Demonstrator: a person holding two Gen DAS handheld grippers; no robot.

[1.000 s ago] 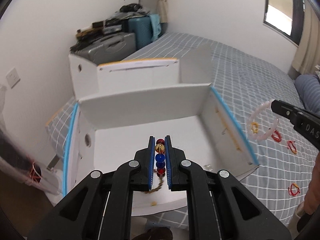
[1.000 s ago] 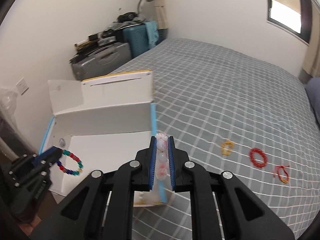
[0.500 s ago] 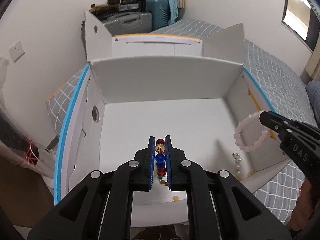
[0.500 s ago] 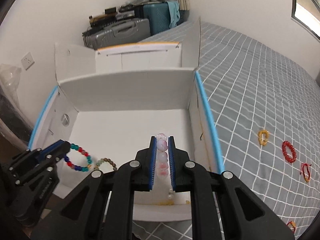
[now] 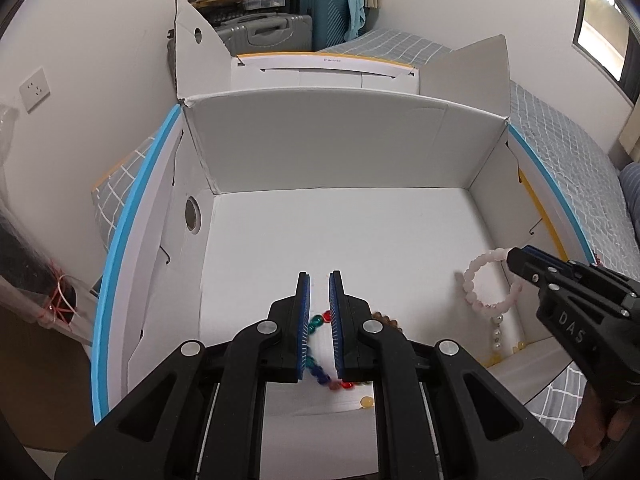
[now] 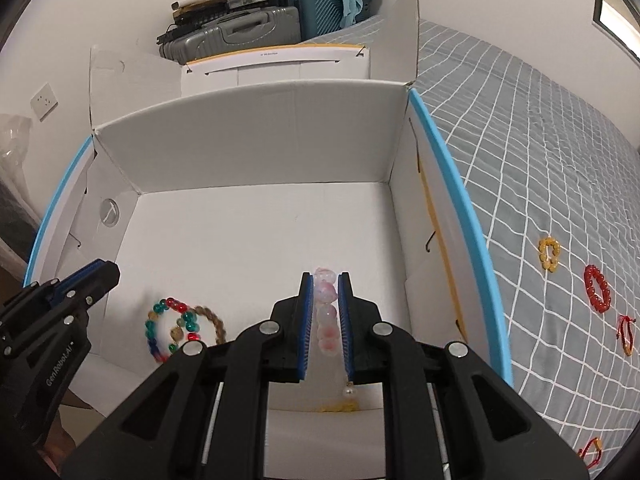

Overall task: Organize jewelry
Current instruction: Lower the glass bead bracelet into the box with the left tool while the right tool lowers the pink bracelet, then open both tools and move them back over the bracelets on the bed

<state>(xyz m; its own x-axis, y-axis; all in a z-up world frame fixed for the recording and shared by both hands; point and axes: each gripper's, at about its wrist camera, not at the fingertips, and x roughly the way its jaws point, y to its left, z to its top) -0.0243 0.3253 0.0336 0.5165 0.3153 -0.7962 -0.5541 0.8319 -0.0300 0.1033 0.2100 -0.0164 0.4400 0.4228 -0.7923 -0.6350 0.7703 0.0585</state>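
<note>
In the right wrist view the right gripper point(image 6: 325, 280) is clenched on the pink bracelet point(image 6: 326, 312), a string of cloudy pale-pink round beads, some blushed deeper. The beads run straight up between the blue pads, and 1 pearl-like drop hangs out at 6 o'clock. The rest of the loop is hidden by the fingers here. The left wrist view shows it as a full ring hanging from the tip inside the box; whether it touches the floor I cannot tell.

The left gripper point(image 5: 320, 280) has its jaws almost together with nothing in them. The multicolour bracelet point(image 6: 176, 328) of green, red and blue glassy beads lies on the floor of the white box point(image 6: 256, 128) at 8 o'clock, overlapping a brown bead bracelet point(image 6: 214, 320) that is partly blurred.

Farther off at 3 o'clock, on the grey checked bed point(image 6: 540, 160), lie a yellow bracelet point(image 6: 549, 254), a red bracelet point(image 6: 597, 288) and a red cord bracelet point(image 6: 625, 330) — the lowest piece is cut by the frame edge.
</note>
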